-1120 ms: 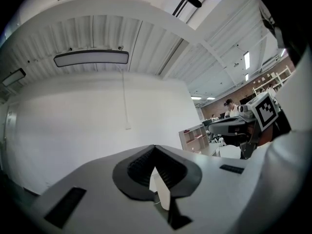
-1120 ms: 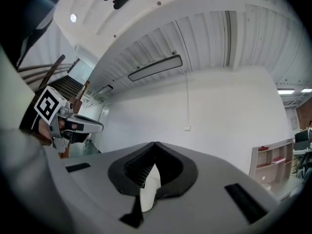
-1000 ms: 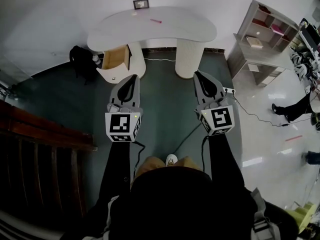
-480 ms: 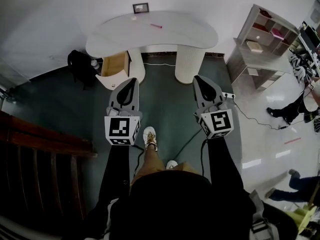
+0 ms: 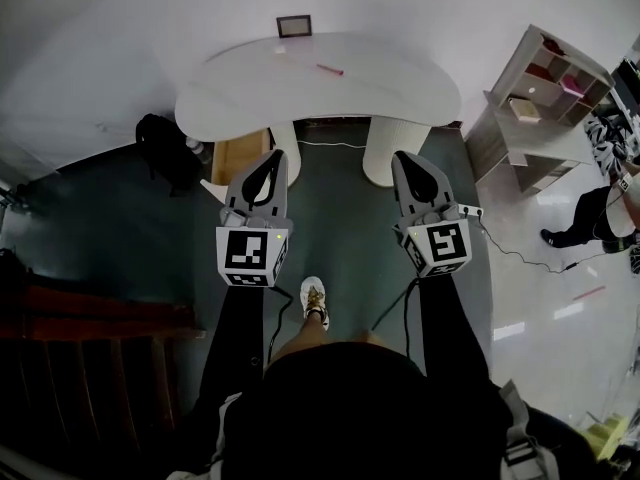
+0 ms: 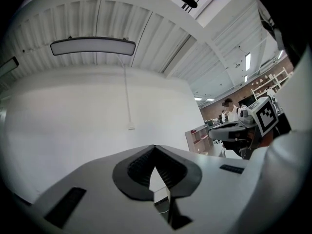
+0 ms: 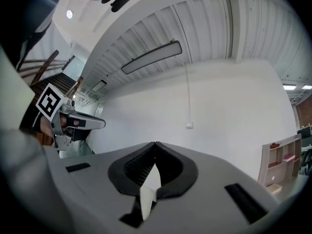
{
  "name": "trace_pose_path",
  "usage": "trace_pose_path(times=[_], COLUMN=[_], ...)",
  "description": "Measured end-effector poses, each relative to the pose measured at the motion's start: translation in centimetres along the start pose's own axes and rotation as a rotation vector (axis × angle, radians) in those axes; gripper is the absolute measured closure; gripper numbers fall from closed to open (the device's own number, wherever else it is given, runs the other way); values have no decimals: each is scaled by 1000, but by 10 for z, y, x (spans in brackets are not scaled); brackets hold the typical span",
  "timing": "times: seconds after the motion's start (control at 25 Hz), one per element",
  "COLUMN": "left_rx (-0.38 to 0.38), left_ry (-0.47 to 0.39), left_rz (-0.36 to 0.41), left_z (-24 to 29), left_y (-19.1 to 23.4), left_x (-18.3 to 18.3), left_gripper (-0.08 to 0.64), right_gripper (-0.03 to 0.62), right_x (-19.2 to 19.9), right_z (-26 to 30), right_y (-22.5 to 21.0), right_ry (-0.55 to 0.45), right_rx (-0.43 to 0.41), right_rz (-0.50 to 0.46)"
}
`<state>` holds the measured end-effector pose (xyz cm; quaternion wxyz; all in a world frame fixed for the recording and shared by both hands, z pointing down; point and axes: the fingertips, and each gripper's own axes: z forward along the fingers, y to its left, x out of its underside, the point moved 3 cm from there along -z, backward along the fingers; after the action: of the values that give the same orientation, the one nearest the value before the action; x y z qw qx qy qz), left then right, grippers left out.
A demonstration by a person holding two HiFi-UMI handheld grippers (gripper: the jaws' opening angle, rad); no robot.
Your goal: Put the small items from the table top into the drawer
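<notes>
A white kidney-shaped table (image 5: 400, 80) stands against the far wall. On its top lie a thin pink pen (image 5: 330, 69) and a small pale item (image 5: 281, 52). Under the table's left end a wood-lined drawer (image 5: 236, 156) stands pulled out. My left gripper (image 5: 270, 160) is held level in the air, its tip over the drawer's near edge in the head view. My right gripper (image 5: 405, 158) hovers in front of the right pedestal. Both are shut with nothing in them; their jaws meet at the tips (image 6: 155, 147) (image 7: 155, 144).
A small picture frame (image 5: 294, 26) leans on the wall at the table's back. A black bag (image 5: 165, 146) sits on the floor left of the drawer. A shelf unit (image 5: 545, 83) stands at the right, a power strip (image 5: 470, 211) and cables on the floor, wooden stairs (image 5: 90, 318) at the left.
The person has stepped forward, so the table and drawer are nearer. Both grippers have travelled with the body toward the table, still shut and empty.
</notes>
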<state>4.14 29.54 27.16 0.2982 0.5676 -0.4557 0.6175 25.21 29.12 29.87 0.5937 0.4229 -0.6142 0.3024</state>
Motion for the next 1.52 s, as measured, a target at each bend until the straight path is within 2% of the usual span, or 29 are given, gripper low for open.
trace_pose_path(times=[0.4, 0.84, 1.2, 1.52], left_rx=[32, 72, 51, 22], left_ry=[2, 18, 36, 70], left_rz=[-27, -37, -31, 2], left_z=[76, 133, 191, 296], left_y=[103, 155, 179, 217], left_x=[29, 58, 81, 103], left_gripper=[551, 551, 551, 551], right_gripper=[565, 565, 565, 565], right_x=[7, 27, 50, 76], right_z=[125, 204, 260, 374], right_y=[10, -2, -43, -106], right_ry=[10, 37, 28, 14], right_rx=[7, 32, 40, 1], right_rz=[-14, -31, -23, -1])
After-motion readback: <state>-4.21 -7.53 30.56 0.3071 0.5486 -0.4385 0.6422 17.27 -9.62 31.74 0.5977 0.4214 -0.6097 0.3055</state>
